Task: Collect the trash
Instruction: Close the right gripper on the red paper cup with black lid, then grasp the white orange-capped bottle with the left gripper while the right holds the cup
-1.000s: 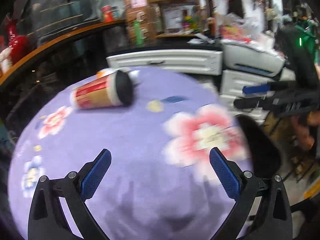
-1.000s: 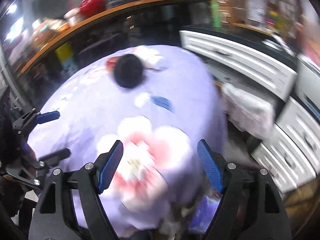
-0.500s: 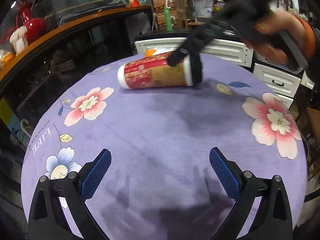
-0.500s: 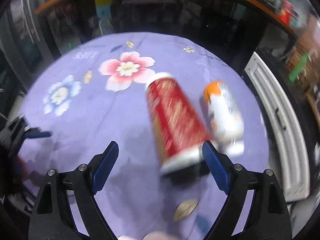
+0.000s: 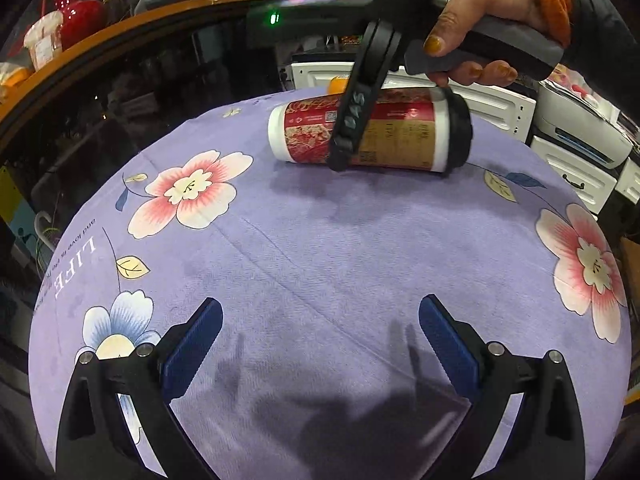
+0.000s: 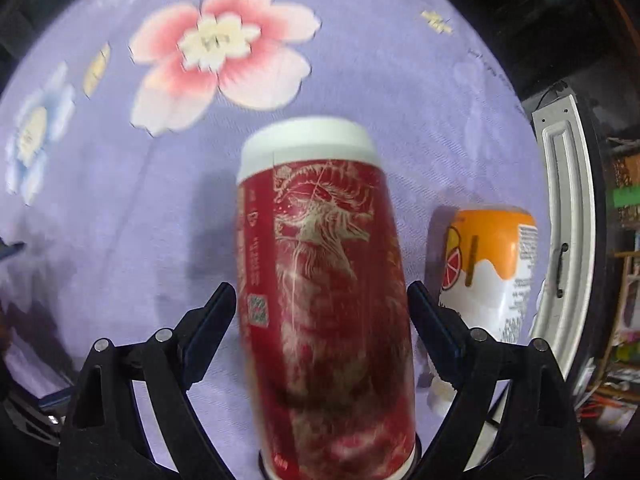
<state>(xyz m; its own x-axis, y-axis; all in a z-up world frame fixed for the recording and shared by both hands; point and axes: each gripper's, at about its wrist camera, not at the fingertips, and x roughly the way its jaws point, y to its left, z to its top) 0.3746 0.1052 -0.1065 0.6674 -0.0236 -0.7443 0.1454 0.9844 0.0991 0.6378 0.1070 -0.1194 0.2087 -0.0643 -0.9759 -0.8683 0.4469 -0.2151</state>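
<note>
Item one, red paper cup (image 6: pixel 324 300): lies on its side on the purple flowered tablecloth (image 5: pixel 320 248), white base towards the far edge of the cloth, black lid (image 5: pixel 458 130) at the other end. In the right wrist view it sits between the fingers of my right gripper (image 6: pixel 322 316). The jaws have just been opening and stand wide, one finger on each side of the cup, the pads close to its wall but not clearly pressing on it. In the left wrist view one black finger (image 5: pixel 356 116) crosses in front of the cup's middle.

Item two, orange-and-white can (image 6: pixel 490 272): on its side just beside the cup, on the side nearer the white drawer unit (image 6: pixel 564 216).

Item three, my left gripper (image 5: pixel 320 344): jaws spread wide, nothing between them, hanging over bare cloth well apart from the cup.

Item four, my right hand (image 5: pixel 476 20): wrapped round the right gripper's grey handle, orange cuff at the wrist.
</note>
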